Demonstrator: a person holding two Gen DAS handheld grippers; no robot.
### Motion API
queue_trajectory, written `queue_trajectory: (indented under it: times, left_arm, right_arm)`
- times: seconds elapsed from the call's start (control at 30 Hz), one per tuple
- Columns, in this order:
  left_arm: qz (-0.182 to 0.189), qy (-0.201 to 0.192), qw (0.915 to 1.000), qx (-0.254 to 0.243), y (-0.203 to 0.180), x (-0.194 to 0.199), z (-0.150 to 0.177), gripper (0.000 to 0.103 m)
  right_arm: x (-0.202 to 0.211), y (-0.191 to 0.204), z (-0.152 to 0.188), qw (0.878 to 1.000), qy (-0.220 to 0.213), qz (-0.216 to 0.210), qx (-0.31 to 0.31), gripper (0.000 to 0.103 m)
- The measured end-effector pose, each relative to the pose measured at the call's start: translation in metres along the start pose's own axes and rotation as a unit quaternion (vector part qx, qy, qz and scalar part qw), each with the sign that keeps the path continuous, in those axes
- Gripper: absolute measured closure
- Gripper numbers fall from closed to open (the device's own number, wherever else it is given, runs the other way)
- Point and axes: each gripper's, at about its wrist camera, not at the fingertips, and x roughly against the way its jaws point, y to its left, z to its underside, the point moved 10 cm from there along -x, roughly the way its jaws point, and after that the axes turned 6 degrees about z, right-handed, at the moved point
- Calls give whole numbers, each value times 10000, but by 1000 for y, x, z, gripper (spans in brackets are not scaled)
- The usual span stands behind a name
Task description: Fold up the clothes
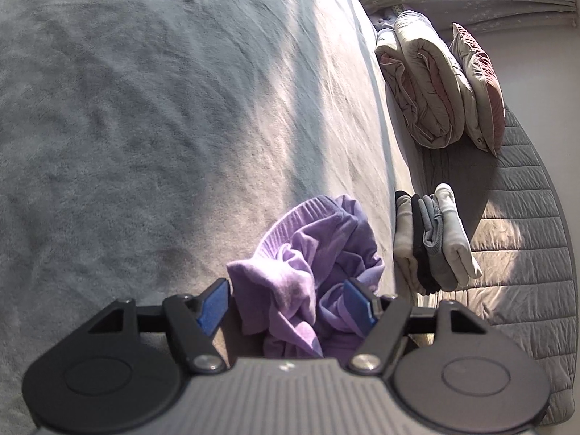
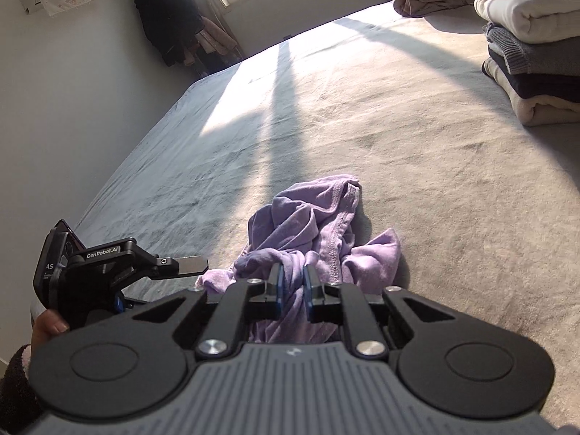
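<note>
Our right gripper (image 2: 291, 286) has its blue pads drawn close, pinching a bunched fold of the crumpled purple garment (image 2: 311, 232), which lies on the grey bed cover (image 2: 435, 188) right at its tips. Our left gripper (image 1: 286, 302) stands spread wide, with the garment heaped between its blue pads (image 1: 214, 306); we cannot tell whether either pad touches it. Beyond the cloth and to the right gripper's right sits a stack of folded clothes (image 2: 536, 61). Farther still lies a rolled quilt (image 1: 424, 83) with a pillow (image 1: 478, 87) beside it.
</note>
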Motion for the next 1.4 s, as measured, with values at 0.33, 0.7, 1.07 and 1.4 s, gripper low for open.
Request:
queue_trajectory:
  times: [0.33,0.7,1.07,1.4]
  left_arm:
    - [-519,-645,9913,-1023,-12,10,-3,84]
    - [-105,-897,9534,-2879,-60,32,24,92]
    - [211,-29,8955,-4445,-87,6,103,92]
    - [521,348,8779,-4748,-98,8,128,82]
  right_arm:
    - [7,-74,11,9897,299,1356,-344,90]
    - [21,-42,-15,9970,-100,723,-261,79]
    - [-2,11,-18,9998,125,-32,-147,61]
    - [-34,5,16,9954,835,464,86,81]
